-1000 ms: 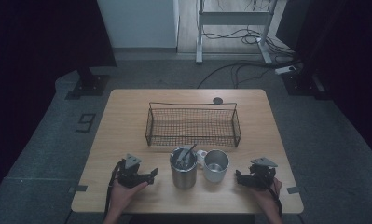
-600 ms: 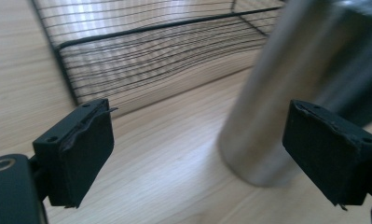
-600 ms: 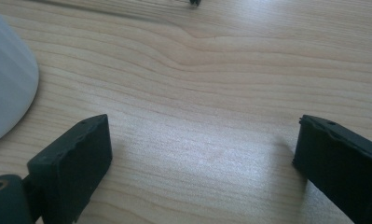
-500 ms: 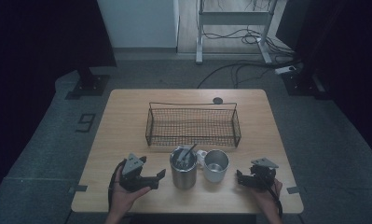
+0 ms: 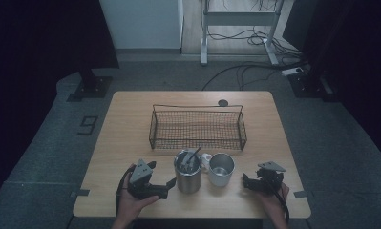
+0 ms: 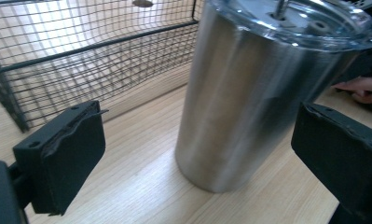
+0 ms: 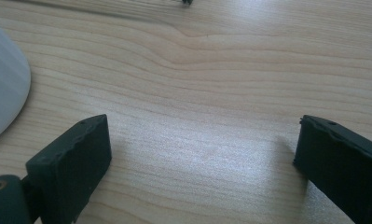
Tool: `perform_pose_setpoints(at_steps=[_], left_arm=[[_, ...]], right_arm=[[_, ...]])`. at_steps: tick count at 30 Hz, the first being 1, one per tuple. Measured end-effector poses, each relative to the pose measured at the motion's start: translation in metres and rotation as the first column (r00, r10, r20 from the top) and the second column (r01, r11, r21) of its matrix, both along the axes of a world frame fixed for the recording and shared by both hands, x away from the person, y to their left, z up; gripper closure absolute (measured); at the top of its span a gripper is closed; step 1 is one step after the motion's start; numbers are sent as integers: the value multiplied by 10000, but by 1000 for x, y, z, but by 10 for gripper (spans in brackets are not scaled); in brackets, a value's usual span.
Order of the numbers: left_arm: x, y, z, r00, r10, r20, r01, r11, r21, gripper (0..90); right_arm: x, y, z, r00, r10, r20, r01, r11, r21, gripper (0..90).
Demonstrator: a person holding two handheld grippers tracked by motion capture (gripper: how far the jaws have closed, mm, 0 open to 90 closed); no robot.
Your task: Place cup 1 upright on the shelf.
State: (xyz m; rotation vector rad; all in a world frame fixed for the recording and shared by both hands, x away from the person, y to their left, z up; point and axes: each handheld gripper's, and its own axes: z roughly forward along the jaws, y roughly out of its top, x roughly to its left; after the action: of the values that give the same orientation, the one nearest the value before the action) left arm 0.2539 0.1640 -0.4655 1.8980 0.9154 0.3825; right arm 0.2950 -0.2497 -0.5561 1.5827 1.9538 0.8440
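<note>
We see both jaws wide: left gripper (image 5: 168, 183) facing the steel tumbler (image 6: 249, 93) near desk (image 5: 131, 124) front edge, right gripper (image 5: 245, 180) over bare wood.

Left tool (image 5: 169, 183) and right tool (image 5: 246, 181) both gape wide, hand-held low.

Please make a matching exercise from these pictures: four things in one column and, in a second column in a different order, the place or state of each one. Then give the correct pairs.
Things:
1. wire basket
2. steel tumbler
3. white mug
4. left gripper

Places or states:
A. open, its jaws facing the tumbler's left side
B. stands between the tumbler and the right gripper
C. has a clear lid with a straw in it
D. sits empty behind both cups

Pairs: 1-D, 2-C, 3-B, 4-A
</note>
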Motion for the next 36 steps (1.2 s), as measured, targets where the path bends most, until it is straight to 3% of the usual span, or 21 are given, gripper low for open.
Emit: perform_pose_setpoints(at_steps=[11,36], left_arm=[[1,-16,-8,9998,-160,-117,161,9998,119,0],[13,-48,-9,9967,-803,-72,805,9964,271,0]], right_arm=[[0,0,0,10000,-28,19,28,10000,10,42],[-1,-1,0,9996,-239,153,239,9997,39,92]])
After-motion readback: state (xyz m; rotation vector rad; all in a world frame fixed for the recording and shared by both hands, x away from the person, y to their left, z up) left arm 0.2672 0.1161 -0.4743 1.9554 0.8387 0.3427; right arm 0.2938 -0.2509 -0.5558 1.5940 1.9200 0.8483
